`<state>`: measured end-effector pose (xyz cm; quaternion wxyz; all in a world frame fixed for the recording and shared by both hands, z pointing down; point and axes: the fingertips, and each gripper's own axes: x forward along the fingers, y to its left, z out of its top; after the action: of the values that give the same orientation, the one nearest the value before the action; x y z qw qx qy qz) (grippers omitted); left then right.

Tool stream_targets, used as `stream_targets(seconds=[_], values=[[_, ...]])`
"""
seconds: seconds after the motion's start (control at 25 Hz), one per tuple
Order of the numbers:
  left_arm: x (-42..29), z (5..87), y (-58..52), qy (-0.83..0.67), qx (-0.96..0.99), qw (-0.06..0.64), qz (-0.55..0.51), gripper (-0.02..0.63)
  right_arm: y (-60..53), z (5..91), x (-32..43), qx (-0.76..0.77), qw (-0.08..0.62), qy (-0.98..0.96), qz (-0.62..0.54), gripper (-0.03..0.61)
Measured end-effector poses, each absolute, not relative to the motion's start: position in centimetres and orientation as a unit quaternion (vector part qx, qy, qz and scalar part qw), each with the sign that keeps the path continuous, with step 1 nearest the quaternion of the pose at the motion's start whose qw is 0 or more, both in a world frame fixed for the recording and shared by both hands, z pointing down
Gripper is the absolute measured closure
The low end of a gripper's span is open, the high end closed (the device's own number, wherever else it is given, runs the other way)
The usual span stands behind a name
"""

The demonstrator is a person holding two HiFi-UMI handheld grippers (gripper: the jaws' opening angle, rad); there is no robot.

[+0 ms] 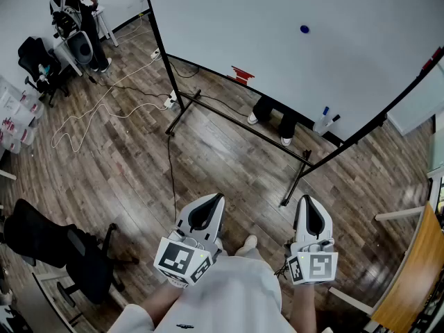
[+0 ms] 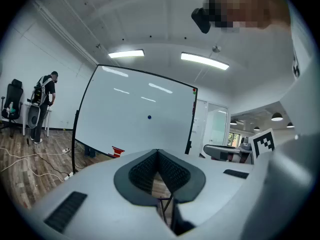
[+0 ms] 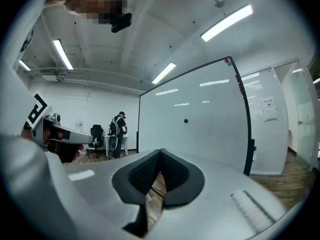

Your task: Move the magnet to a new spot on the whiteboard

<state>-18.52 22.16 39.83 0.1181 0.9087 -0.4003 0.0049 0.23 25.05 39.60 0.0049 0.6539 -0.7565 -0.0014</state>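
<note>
Head view looks steeply down on the left hand-held gripper (image 1: 216,201) and right hand-held gripper (image 1: 306,203). Both are held low near the body, jaws pressed together with nothing between them, well apart from the whiteboard (image 1: 229,19). The magnet (image 1: 304,28), a small dark-blue dot, sits alone on the board's bare white face. To do the approach well, I judge the person should step in close, open one set of jaws before arriving, and take the magnet squarely by its rim, since a glancing pinch could slide it. The board stands in a black frame on a wooden floor (image 1: 208,165), with a red object (image 1: 242,74) and markers (image 1: 325,120) on its ledge. Cables (image 1: 97,113) trail across the floor, an office chair (image 1: 41,241) stands at the left, and another person (image 1: 76,12) is in the far corner.
</note>
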Motion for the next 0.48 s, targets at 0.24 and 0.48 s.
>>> stream_targets(seconds=[0.24, 0.48], values=[[-15.8, 39.0, 24.1, -0.401, 0.909, 0.116, 0.001, 0.607, 26.6, 38.2, 2.5, 0.648, 0.005, -0.761, -0.009, 0.569], [-12.8, 38.5, 24.5, -0.397, 0.911, 0.107, 0.004, 0.607, 27.2, 38.1, 5.4, 0.652, -0.011, -0.758, -0.005, 0.569]])
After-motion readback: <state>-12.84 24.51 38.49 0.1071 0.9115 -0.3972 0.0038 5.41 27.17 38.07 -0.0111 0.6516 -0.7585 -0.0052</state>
